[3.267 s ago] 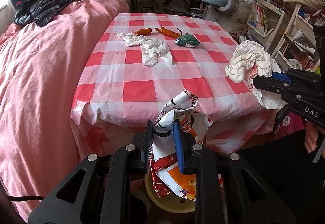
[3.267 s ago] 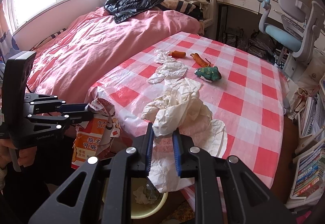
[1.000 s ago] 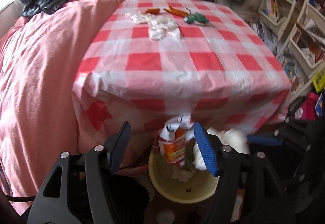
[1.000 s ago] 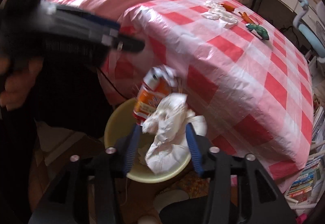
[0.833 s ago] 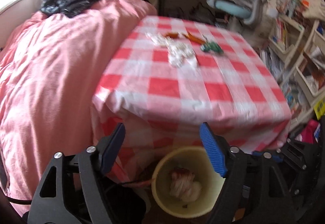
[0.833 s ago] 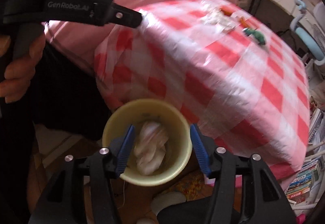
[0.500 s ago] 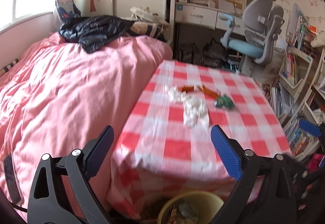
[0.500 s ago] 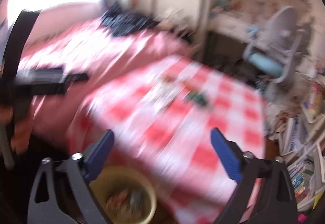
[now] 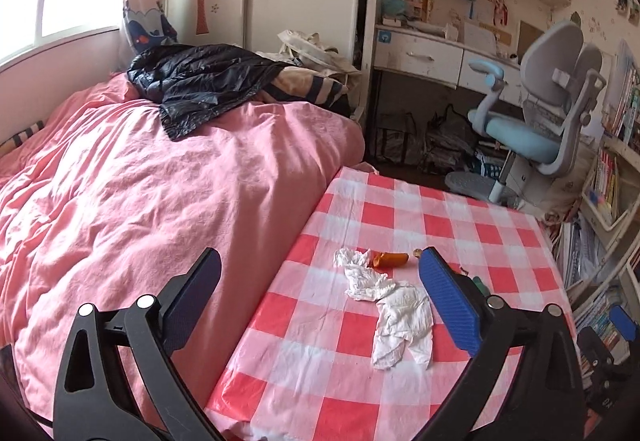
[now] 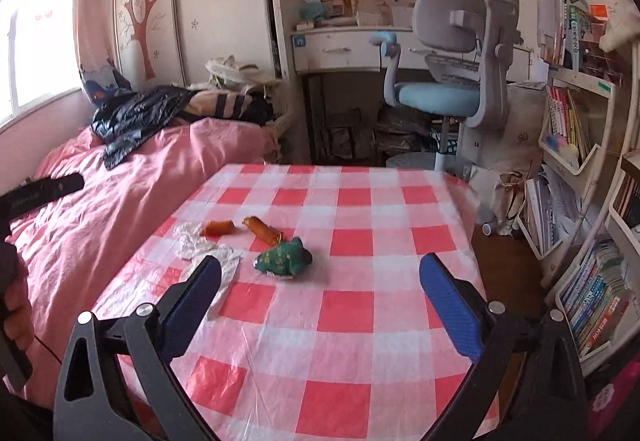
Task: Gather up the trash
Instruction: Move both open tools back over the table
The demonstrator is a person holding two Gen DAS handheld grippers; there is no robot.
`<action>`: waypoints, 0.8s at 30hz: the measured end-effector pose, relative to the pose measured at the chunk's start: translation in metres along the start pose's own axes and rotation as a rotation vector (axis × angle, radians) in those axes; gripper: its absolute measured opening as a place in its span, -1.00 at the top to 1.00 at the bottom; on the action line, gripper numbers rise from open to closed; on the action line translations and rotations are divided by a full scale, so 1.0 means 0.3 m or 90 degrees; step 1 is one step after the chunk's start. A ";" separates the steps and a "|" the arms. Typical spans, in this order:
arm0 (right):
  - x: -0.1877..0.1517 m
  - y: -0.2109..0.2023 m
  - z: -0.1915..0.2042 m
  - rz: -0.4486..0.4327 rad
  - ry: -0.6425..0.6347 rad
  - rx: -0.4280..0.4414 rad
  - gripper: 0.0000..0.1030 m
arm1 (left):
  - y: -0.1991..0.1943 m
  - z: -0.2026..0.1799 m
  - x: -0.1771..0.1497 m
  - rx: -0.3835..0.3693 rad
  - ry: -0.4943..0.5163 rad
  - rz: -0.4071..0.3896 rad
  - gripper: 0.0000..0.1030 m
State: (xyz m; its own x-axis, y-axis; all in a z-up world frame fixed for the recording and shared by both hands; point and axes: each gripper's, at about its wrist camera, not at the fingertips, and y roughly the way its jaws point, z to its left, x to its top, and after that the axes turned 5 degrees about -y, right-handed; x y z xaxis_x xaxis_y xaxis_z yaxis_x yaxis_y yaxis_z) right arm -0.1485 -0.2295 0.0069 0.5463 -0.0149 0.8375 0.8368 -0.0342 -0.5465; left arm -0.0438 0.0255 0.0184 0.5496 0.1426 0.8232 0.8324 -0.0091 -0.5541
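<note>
L wrist view: left gripper (image 9: 316, 301) empty, jaws spread wide, hovering over near edge of counter (image 9: 320, 385). Trash left on the red/white check cover: crumpled white tissue (image 9: 402, 325), thin and limp, long flat wad at 12 o'clock between the jaws; smaller tissue scrap (image 9: 349, 257) just past it at 11 o'clock, touching it or nearly; orange wrapper (image 9: 390, 260), short tube shape, right beside the scrap. Cover looks like glossy plastic, wrinkled. Pink bed (image 9: 140, 209) at 9 o'clock, soft quilt. No bin in sight.

R wrist view: right gripper (image 10: 320, 301) also empty, jaws fully apart. Green wrapper (image 10: 284, 256), crinkly foil-like lump, at 12 o'clock, mid-counter. Second orange wrapper (image 10: 262, 229), longer twisted strip, just behind it; the short orange one at 11 o'clock; tissues partly hidden behind left jaw at 10 o'clock. Other gripper's tip pokes in at 9 o'clock.

Judgement: task part-way at best. Five-ish pieces still on counter, nothing held; all light, crushable, easy pinch.
</note>
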 end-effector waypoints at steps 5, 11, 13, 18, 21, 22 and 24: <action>-0.001 0.022 0.015 0.016 -0.005 0.016 -0.85 | -0.006 -0.048 -0.016 -0.017 0.060 0.020 -0.86; -0.005 0.042 0.045 0.032 -0.028 0.030 -0.85 | -0.001 -0.077 -0.034 -0.030 0.087 0.047 -0.86; -0.006 0.044 0.055 0.032 -0.042 0.028 -0.85 | 0.002 -0.082 -0.040 -0.029 0.093 0.052 -0.86; -0.003 0.057 0.057 0.038 -0.052 0.027 -0.85 | 0.015 -0.092 -0.040 -0.025 0.103 0.063 -0.86; -0.002 0.062 0.052 0.039 -0.053 0.025 -0.85 | 0.019 -0.095 -0.039 -0.024 0.106 0.065 -0.86; -0.001 0.062 0.050 0.039 -0.052 0.025 -0.85 | 0.018 -0.095 -0.039 -0.024 0.106 0.065 -0.86; 0.001 0.060 0.045 0.037 -0.051 0.023 -0.85 | 0.018 -0.095 -0.038 -0.023 0.105 0.065 -0.86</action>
State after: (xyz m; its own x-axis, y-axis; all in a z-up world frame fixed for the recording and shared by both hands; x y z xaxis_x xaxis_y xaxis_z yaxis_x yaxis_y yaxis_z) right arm -0.1327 -0.2165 -0.0027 0.5937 0.0636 0.8022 0.8038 0.0007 -0.5949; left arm -0.0434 -0.0043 0.0094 0.6333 -0.0256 0.7735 0.7719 -0.0516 -0.6337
